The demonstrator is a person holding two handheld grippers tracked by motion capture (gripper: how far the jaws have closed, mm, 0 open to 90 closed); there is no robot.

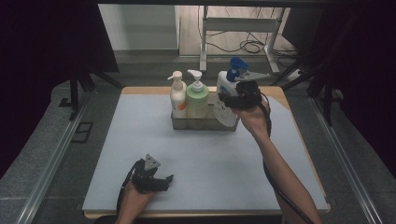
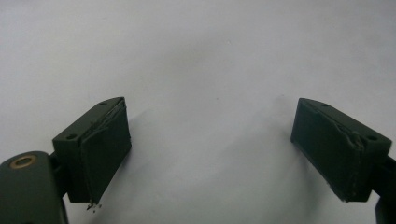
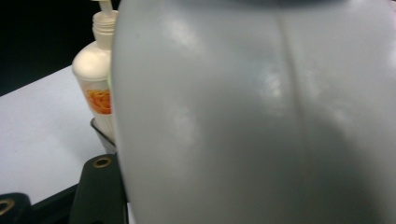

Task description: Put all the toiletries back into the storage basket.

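Note:
A white spray bottle [image 1: 226, 83] with a blue trigger head stands at the right end of a grey wire caddy [image 1: 201, 124] at the back of the table. My right gripper [image 1: 239, 96] is shut on its body from the near right side. In the right gripper view the spray bottle [image 3: 261, 116] is so close that it hides my jaws. A cream pump bottle [image 1: 178, 95] with an orange label and a pale green pump bottle [image 1: 197, 99] stand in the caddy's left part. My left gripper [image 1: 166, 182] rests low near the front edge, open, with nothing between its jaws [image 2: 210, 144].
A blue-grey mat [image 1: 140, 140] covers the wooden table top. The cream pump bottle [image 3: 95, 79] and the caddy's rim [image 3: 103, 136] lie left of the held bottle in the right gripper view. Metal rails run along both sides of the table, and a stand with cables is on the floor behind.

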